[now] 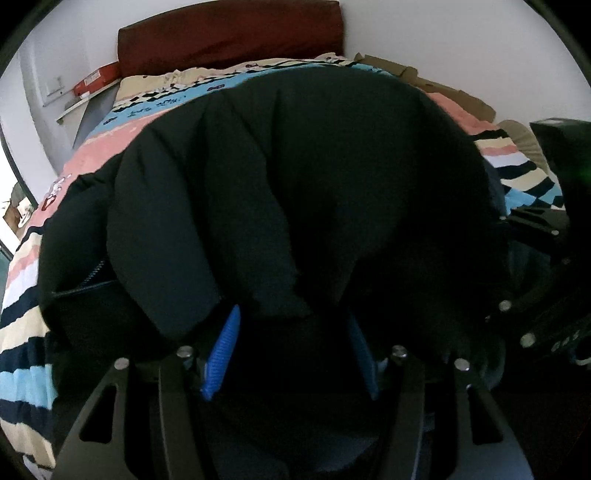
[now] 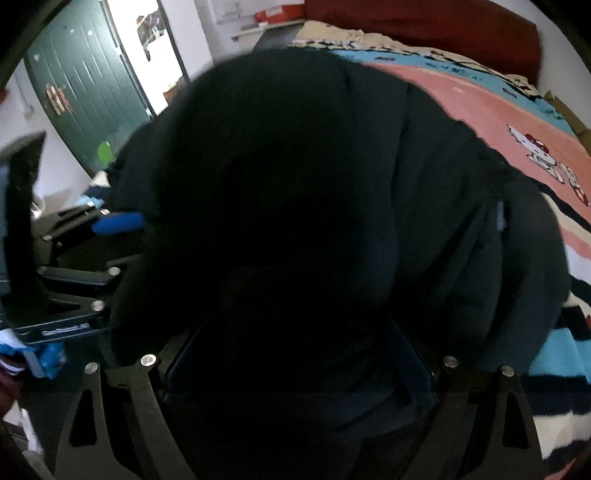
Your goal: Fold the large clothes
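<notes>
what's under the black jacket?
The black jacket lies on a striped cartoon-print blanket that shows around its edges. Whatever lies beneath its middle is covered, as are the right gripper's jaws.

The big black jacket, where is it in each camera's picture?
Left wrist view: the black jacket fills the middle, draped over the left gripper and its blue fingers.
Right wrist view: the jacket covers the centre and hides the right gripper's fingers.
Shared landmark: the striped pink and blue blanket under it, with the dark red headboard behind.
</notes>
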A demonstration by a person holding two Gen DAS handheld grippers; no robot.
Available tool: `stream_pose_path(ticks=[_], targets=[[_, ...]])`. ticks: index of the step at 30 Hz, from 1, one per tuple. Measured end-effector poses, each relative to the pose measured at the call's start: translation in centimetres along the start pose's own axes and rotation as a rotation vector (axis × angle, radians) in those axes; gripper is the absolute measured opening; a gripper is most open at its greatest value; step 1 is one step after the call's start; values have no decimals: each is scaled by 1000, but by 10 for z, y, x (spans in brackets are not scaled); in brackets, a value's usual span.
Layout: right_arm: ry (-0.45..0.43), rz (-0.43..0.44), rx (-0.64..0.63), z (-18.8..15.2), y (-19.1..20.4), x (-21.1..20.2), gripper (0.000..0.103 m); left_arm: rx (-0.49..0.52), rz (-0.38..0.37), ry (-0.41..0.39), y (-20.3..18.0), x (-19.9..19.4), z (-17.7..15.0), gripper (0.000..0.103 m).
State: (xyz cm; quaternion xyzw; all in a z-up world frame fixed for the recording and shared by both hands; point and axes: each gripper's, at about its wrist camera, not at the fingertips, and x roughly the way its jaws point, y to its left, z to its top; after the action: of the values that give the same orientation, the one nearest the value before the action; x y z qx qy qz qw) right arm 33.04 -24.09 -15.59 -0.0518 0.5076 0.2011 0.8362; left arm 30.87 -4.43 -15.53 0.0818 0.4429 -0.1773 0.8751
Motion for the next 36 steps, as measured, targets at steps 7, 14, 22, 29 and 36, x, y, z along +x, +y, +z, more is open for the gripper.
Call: stream_pose_path(ticks=[7,14,22,29,36], targets=[[16,-60,-22,9,1,23,95,14,35,-1,-4,11,-1,56],[-13,-47,-15,5,6,-12,95,18,13,10,-6,-21,2,56],[-141,-53,14,20,-2,-82,95,-39,-1,-47,18,-61,38,56],[-217,-58,73,76,-8,-86,95,-76,60,-85,47,-47,85,56],[-161,-21,100,98,-26,-29,95,-68,51,-48,45,4,84,56]])
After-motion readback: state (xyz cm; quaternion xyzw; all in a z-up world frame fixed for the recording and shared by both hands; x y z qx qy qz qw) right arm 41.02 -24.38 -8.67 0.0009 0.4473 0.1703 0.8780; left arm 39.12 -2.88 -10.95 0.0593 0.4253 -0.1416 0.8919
